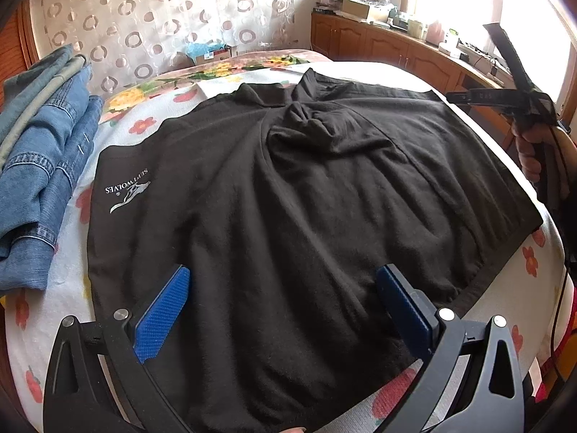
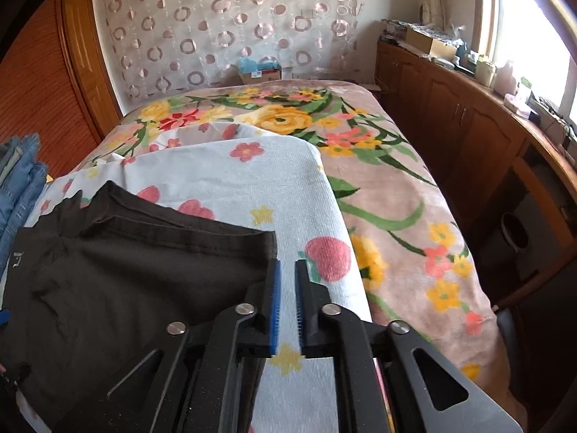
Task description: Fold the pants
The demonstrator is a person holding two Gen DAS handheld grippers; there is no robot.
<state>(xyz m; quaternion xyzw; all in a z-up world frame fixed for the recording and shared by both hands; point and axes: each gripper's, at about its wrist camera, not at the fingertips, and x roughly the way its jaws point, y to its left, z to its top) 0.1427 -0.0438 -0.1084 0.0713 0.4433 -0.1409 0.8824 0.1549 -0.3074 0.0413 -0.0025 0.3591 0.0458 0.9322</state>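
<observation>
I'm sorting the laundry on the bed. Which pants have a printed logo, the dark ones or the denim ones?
The black pants, spread flat mid-bed: white lettering with an animal mark near their left edge. The blue jeans stacked left show only stitching.

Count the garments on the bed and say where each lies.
At least 2. Black pants lie spread across the white floral towel in the middle. A denim pile sits at the left edge; it may hold several folded pieces, so the true count could be higher.

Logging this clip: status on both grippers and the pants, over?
Left gripper open above black pants. Right gripper narrowly open, empty, beside pants' edge. Jeans pile alongside, not obstructing.
</observation>
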